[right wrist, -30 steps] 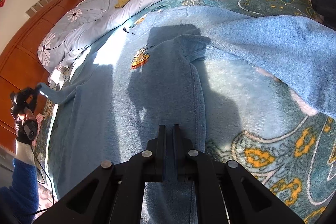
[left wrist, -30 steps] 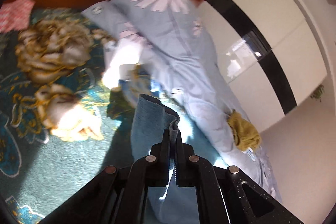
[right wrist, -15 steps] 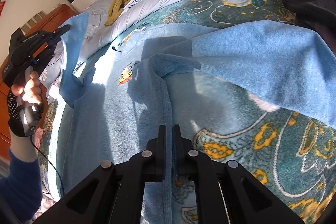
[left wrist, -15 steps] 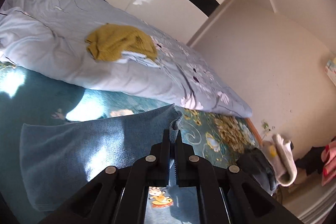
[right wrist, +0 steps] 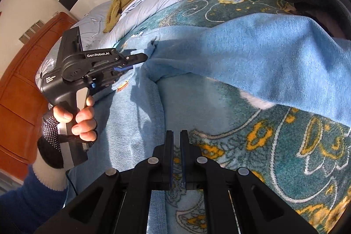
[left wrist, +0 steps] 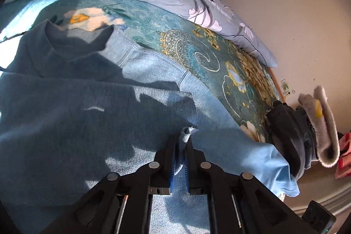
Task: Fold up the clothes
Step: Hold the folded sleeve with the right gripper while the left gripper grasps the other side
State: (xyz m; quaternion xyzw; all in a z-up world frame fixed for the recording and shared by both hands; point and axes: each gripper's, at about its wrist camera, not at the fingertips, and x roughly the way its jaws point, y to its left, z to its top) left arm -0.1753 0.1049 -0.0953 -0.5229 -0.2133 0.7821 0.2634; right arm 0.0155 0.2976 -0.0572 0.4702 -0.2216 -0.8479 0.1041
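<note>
A: Obs., left wrist view, read left to right. The blue sweater (left wrist: 65,115) fills the left and centre of the frame, spread on the bed over the teal floral blanket (left wrist: 197,52). Its collar (left wrist: 52,45) sits at upper left. The sleeve cuff (left wrist: 186,135) stands at lower centre, between the jaws of the left gripper (left wrist: 180,157).

B: State of those jaws?

A: Opening. The cuff is still between them, but the pads no longer appear to press it. Judgement: this is the release that ends the sleeve fold.

B: Right wrist view?

A: The person's hand (right wrist: 76,115) at left holds the left gripper (right wrist: 140,57) with its tip on the sweater (right wrist: 252,54) at centre. The right gripper (right wrist: 176,146) at lower centre has jaws together, no cloth visibly between them, above the garment's side seam (right wrist: 156,124).

B: How to do it well?

A: Let the jaws part fully before lifting, so the cuff does not snag and drag the fold open. Withdraw straight up. The sleeve should lie flat across the chest.

B: Risks?

A: Fleece looks clingy and may catch on the pads. The dark folded clothes (left wrist: 291,135) at right sit close to the sweater's hem. Keep clear of them.
</note>
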